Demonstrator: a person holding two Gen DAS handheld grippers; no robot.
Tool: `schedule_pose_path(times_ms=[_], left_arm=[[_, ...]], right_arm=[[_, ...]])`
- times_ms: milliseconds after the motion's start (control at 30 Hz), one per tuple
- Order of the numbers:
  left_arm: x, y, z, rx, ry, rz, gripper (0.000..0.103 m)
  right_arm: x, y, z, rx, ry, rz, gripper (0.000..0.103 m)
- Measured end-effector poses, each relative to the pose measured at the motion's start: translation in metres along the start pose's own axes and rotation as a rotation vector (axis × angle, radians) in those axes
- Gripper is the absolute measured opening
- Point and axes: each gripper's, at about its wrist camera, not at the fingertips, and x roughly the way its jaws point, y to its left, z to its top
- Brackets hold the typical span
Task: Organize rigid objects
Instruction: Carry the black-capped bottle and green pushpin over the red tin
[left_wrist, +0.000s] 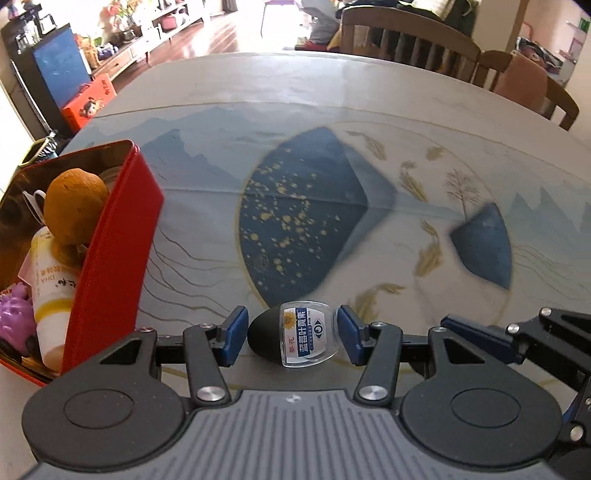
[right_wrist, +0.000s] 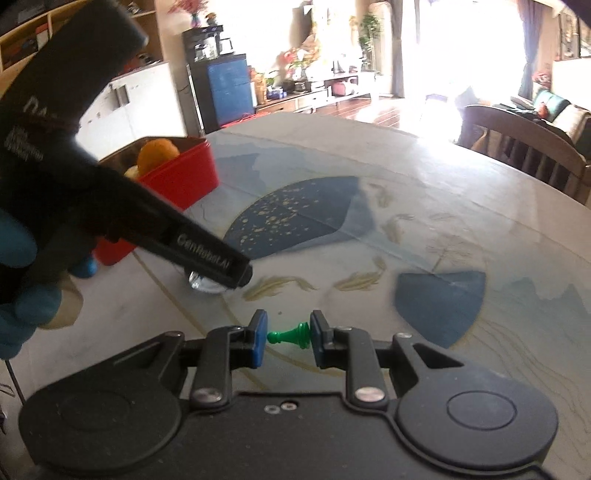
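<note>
My left gripper is shut on a small black bottle with a clear cap and a blue-and-white label, held sideways just above the table. A red tin stands close to its left and holds an orange, a white bottle and a purple toy. My right gripper is shut on a green chess pawn lying crosswise between the blue pads. In the right wrist view a blue-gloved hand holds the left gripper, whose finger covers most of the bottle, and the red tin stands behind.
The table wears a pale cloth printed with blue fans and gold fish. Wooden chairs stand along its far edge. A finger of the right gripper reaches in beside the left one. Shelves and a dark cabinet stand beyond the table.
</note>
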Motion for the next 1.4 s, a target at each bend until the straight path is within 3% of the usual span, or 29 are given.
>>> schedule_pose_path(times_ms=[567,1033,1400], left_arm=[[-0.05,0.027,0.007,-0.009,-0.063,-0.065,0.052],[-0.097,0.083,0.002,-0.074,-0.121,-0.067,0.052],[-0.116,0.133,-0.002,-0.118,-0.14,-0.057,0.052]], right_arm=[[-0.029,-0.009,0.03,0.132,-0.101,-0.115,0.024],[-0.06,0.018,0.052,0.181,-0.167,-0.101,0.024],[-0.06,0.057,0.067,0.178,-0.179,-0.07,0.024]])
